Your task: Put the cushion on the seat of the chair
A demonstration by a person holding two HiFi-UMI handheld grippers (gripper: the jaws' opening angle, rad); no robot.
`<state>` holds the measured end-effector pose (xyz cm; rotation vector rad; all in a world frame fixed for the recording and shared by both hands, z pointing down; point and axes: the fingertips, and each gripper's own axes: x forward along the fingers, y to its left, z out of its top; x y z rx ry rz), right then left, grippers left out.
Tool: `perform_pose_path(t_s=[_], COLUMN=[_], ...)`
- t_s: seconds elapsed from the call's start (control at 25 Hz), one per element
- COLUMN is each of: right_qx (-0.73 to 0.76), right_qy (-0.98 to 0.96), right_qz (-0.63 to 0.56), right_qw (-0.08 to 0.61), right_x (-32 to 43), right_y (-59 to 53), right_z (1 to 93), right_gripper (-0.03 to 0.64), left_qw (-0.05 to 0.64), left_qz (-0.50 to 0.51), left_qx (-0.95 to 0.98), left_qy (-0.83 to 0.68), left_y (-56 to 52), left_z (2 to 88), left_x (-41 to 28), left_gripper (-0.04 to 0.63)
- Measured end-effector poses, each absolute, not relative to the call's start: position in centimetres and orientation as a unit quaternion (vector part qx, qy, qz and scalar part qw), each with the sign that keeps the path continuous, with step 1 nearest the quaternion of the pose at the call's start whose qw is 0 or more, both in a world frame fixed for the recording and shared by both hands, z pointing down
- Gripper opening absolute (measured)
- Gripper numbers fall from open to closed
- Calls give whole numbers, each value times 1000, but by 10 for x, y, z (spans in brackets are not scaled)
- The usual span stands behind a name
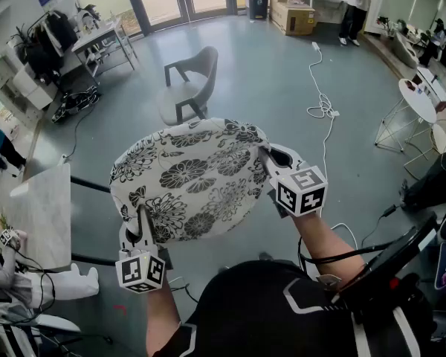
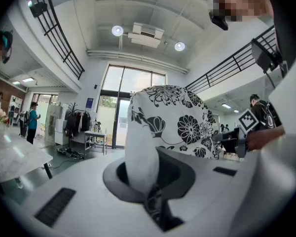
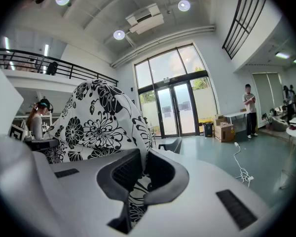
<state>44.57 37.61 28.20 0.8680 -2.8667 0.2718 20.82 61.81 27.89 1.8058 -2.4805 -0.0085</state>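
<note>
A round white cushion (image 1: 186, 177) with black flowers hangs in the air in front of me, held flat between both hands. My left gripper (image 1: 142, 222) is shut on its near left edge, and in the left gripper view the cushion (image 2: 163, 122) rises out of the closed jaws. My right gripper (image 1: 271, 158) is shut on the cushion's right edge, where the fabric (image 3: 101, 125) is pinched between the pads. The grey chair (image 1: 187, 88) stands on the floor beyond the cushion, its seat bare; in the right gripper view only part of the chair (image 3: 170, 145) shows.
A white cable (image 1: 321, 95) trails over the floor right of the chair. A white table (image 1: 41, 210) stands at my left, round white tables (image 1: 420, 103) at the right. Cardboard boxes (image 1: 291, 15) and a standing person (image 1: 354, 6) are at the far end.
</note>
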Motion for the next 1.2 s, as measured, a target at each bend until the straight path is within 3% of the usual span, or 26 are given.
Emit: perform_pose_path(t_s=[1.2], right_qx=[284], right_qy=[-953], right_qz=[96], right_qw=[45], right_x=[444], right_y=[379], right_z=[284], right_gripper=[28], left_qw=[51], left_qz=[-24], left_qx=[615], left_qy=[-787], left_y=[614], left_z=[291], left_x=[205], left_gripper=[21])
